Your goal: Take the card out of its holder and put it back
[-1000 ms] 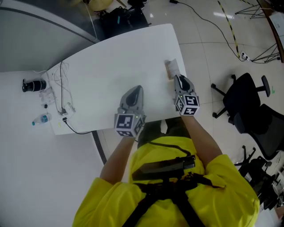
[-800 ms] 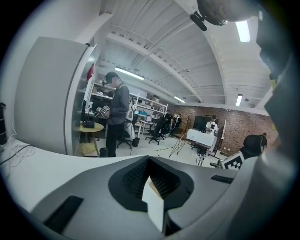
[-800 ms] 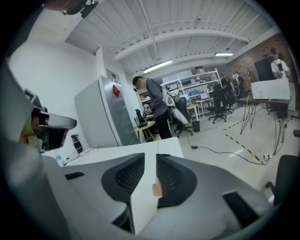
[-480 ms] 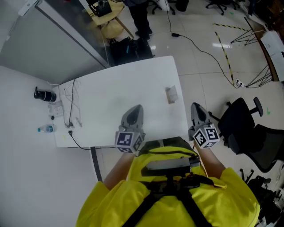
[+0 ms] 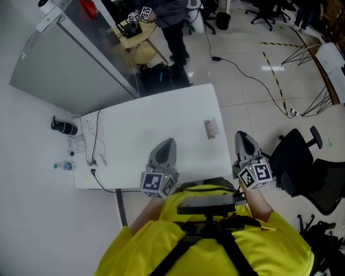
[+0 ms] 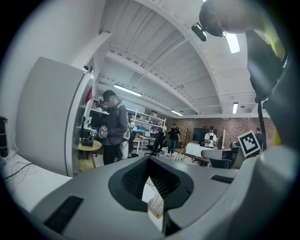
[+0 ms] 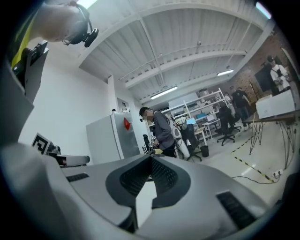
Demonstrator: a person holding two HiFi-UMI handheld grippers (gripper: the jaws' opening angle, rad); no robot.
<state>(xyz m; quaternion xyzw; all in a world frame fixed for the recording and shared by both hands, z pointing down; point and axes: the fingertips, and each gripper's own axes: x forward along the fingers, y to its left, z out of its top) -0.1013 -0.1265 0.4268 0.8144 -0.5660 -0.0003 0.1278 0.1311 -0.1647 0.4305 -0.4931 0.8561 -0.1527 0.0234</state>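
Note:
The card holder (image 5: 211,128) with its card lies flat near the right edge of the white table (image 5: 161,116); through the gap under the shut jaws in the left gripper view it shows as a small ribbed object (image 6: 156,206). My left gripper (image 5: 167,142) rests over the table's near edge, left of the holder, shut with nothing in it (image 6: 150,159). My right gripper (image 5: 242,136) is off the table's right side, over the floor and apart from the holder. It is shut and empty (image 7: 151,158).
Cables and a power strip (image 5: 94,153) lie at the table's left end, with a bottle (image 5: 63,166) and a black cylinder (image 5: 63,126) beside it. An office chair (image 5: 302,161) stands to the right. A person (image 5: 172,16) stands beyond the table by a grey cabinet (image 5: 70,70).
My right gripper has drawn back from the card holder, off the table's right edge, and shut. The head view has lifted and takes in more of the room. The left gripper stays put.

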